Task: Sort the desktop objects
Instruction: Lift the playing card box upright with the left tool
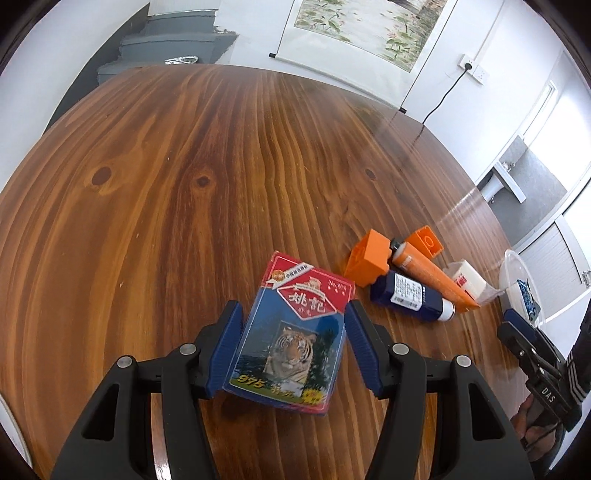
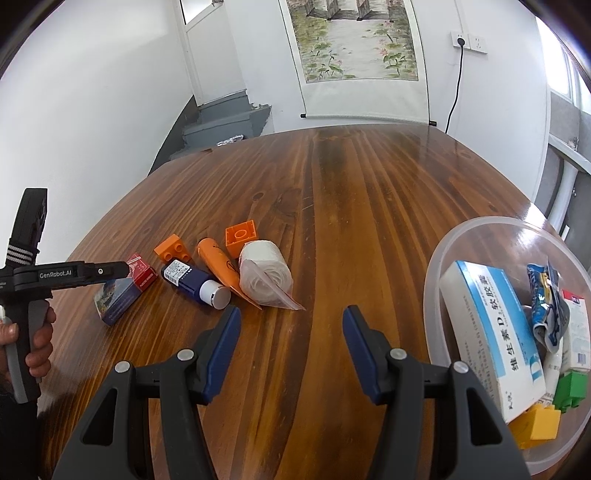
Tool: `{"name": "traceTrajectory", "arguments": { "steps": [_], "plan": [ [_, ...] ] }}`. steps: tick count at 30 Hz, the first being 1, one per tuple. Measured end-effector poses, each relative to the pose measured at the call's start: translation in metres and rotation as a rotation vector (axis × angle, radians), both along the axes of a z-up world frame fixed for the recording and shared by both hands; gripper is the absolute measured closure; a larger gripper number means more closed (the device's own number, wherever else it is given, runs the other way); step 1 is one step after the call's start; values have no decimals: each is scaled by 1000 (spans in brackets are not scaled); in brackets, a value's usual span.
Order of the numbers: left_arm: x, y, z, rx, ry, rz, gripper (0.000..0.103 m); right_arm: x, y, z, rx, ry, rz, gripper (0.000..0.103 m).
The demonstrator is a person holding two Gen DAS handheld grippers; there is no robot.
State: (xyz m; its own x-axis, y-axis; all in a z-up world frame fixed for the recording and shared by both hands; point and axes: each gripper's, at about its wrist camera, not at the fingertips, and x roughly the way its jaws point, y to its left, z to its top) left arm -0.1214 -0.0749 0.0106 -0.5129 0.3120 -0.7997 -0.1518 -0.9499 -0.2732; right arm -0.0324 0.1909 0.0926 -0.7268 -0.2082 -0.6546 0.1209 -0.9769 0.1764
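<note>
- Left claw (image 1: 293, 345) spread, straddling the blue-and-red tiger-print card box (image 1: 291, 332) on the wooden counter (image 1: 184, 166): centre, then squeeze its long sides.
- Right claw (image 2: 291, 349) spread, empty, near the clear plastic bowl (image 2: 443, 251).

My left wrist camera sits low over the wooden table (image 1: 184, 166), looking forward along its fingers and down at a card box (image 1: 291, 332) right under the lens. Beyond that box it faces the hanging scroll painting (image 1: 369, 26) on the far wall. My right wrist camera rides higher and further back from the same scroll (image 2: 354, 40), facing it more squarely. Both views share the cluster of orange blocks and tubes between me and the scroll, the blue bottle (image 1: 410, 297) (image 2: 192, 282) among them. The right view also catches the card box (image 2: 118, 291) from its side.
</note>
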Motion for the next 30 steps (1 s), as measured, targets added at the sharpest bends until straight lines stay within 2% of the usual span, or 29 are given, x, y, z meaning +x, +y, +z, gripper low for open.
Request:
{"name": "traceTrajectory", "arguments": {
  "steps": [4, 9, 15, 17, 23, 30],
  "plan": [
    [14, 11, 1, -19, 10, -11, 42, 3, 0, -1, 1, 5, 1, 41],
    [23, 26, 11, -86, 63, 5, 42, 3, -2, 0, 7, 7, -1, 41],
    [33, 47, 8, -246, 97, 10, 42, 2, -5, 3, 28, 14, 4, 41],
    [30, 50, 8, -278, 101, 21, 42, 2, -8, 4, 34, 14, 6, 41],
    [26, 39, 1, -273, 86, 41, 39, -9, -11, 9, 20, 5, 20, 41],
    [14, 25, -9, -205, 43, 58, 39, -27, -18, 11, 20, -6, 43, 41]
  ]
}}
